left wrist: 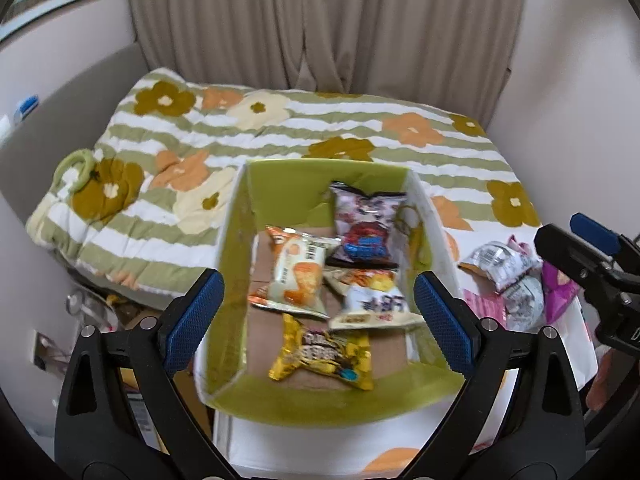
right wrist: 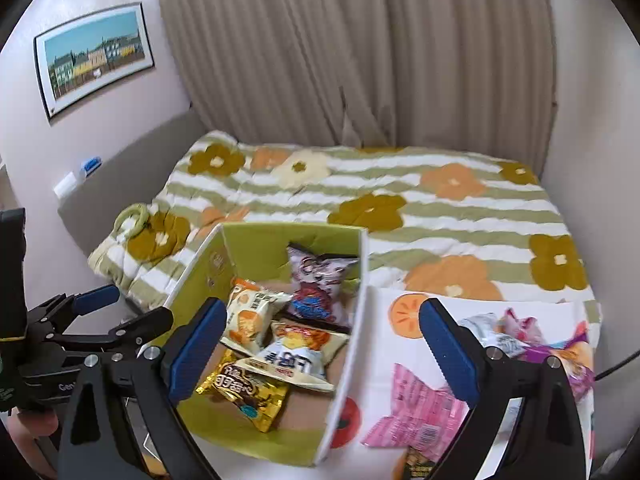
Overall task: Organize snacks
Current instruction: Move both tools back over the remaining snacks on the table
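Black left gripper point(left wrist: 316, 312) with blue pads, lower frame: jaws wide, empty. Black right gripper point(right wrist: 320, 344): likewise. Green-lined cardboard box point(left wrist: 280, 176), centre, holds four snack packets, including yellow foil packet point(left wrist: 322, 354); pink packet point(right wrist: 416, 412) lies lower right, outside.

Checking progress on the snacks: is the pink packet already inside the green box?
No, the pink packet lies on the white sheet outside the box, to the right of its wall.

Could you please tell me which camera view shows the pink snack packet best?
The right wrist view: the pink snack packet lies nearly whole beside the box. The left wrist view shows only a pink sliver behind the finger.
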{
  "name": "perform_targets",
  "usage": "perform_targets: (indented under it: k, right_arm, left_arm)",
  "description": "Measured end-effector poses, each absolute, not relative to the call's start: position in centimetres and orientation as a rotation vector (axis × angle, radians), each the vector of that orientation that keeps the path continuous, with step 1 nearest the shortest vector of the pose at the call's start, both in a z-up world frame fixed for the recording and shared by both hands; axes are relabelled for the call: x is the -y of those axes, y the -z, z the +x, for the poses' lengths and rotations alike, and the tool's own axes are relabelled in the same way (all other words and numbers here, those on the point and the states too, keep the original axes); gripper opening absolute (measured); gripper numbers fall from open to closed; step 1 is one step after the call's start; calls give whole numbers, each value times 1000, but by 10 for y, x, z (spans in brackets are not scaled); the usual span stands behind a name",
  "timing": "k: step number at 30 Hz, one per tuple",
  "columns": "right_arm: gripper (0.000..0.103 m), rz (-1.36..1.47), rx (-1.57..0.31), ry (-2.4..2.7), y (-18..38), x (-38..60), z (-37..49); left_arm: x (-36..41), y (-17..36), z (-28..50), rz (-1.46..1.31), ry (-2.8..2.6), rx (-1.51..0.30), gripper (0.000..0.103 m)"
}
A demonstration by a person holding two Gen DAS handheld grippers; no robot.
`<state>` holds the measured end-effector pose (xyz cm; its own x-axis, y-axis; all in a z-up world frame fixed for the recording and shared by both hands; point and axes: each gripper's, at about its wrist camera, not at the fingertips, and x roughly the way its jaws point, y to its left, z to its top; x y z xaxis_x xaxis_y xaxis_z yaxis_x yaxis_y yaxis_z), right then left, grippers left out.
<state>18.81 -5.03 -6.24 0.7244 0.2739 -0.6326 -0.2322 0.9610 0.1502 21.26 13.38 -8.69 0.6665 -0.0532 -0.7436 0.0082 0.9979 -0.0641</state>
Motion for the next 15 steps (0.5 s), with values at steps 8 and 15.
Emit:
perform_targets:
  k: [8,15]
  right_arm:
    - [96,72,-647,-179,55,137,138]
    - [96,104,-681,-109,61,230,107]
  left_arm:
    - [-51,83,180,-77,96,-832,95]
    - [25,92,159,-66,125,-859,95]
